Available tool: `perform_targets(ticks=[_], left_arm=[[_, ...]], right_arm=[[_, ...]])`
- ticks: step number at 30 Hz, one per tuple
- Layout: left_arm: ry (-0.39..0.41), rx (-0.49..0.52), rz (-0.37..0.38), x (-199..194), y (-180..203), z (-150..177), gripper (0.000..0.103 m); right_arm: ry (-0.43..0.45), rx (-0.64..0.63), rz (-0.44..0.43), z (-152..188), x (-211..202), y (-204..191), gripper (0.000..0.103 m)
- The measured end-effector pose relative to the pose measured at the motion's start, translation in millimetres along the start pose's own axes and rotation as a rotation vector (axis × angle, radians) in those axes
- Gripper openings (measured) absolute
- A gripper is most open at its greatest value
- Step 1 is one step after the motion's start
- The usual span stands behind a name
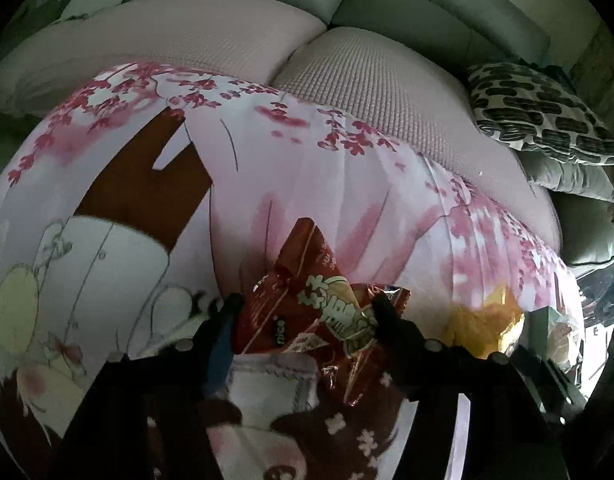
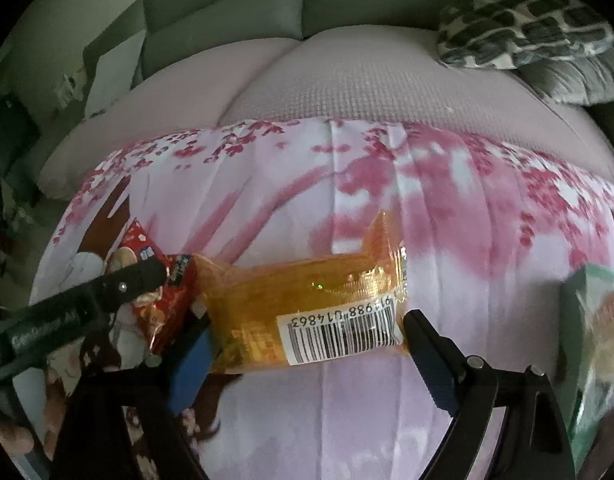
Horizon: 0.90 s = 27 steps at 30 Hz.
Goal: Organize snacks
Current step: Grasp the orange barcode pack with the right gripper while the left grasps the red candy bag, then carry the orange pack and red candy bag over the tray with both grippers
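My left gripper (image 1: pixel 307 312) is clamped on the red snack packet (image 1: pixel 323 308), crumpled at my 12 o'clock on the floral sheet (image 1: pixel 347 184). My right gripper (image 2: pixel 307 328) brackets the orange packet (image 2: pixel 307 300), jaws apart, fingertips (image 2: pixel 417 322) maybe brushing. Close squarely across its short width, avoid the red one at 9 o'clock.

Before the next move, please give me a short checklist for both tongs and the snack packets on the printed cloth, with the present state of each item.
1. Red packet between left tongs: ok.
2. Left pads pressing the red packet: ok, wrapper looks crumpled.
3. Orange packet between right tongs: ok.
4. Right pads pressing the orange packet: cannot tell.
5. Red and orange packets apart: not ok, they touch.
6. Green packet away from right tongs: ok.
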State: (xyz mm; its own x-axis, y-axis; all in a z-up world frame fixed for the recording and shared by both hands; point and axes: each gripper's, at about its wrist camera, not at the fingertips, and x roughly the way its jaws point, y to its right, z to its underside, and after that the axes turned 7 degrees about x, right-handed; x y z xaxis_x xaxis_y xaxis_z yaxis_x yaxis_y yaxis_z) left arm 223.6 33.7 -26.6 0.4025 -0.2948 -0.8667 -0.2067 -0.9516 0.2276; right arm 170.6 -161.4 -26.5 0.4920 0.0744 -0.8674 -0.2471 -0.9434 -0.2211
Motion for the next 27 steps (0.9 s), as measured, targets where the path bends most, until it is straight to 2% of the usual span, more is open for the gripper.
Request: perform_targets(ticks=[6,8,17,23,27], left_arm=[[0.006,-0.047,0.032,-16,8,19,0.065],[0.014,-0.047,0.031,-25,14,25,0.065],[0.067,-0.104,0.075,-64,36,52,0.065],[0.102,-0.103,0.097,-84,63,64,0.066],[0.118,-0.065,0.143,-91,89,67,0.066]], right_arm=[[0.015,0.046,-0.014,16,-32,14,0.086],[0.020,0.060,-0.016,22,-40,18,0.082],[0.057,0.143,-0.061,54,-86,39,0.081],[0.121,0.208,-0.049,65,-121,59,0.081],[0.161,0.282,-0.022,68,-144,85,0.081]])
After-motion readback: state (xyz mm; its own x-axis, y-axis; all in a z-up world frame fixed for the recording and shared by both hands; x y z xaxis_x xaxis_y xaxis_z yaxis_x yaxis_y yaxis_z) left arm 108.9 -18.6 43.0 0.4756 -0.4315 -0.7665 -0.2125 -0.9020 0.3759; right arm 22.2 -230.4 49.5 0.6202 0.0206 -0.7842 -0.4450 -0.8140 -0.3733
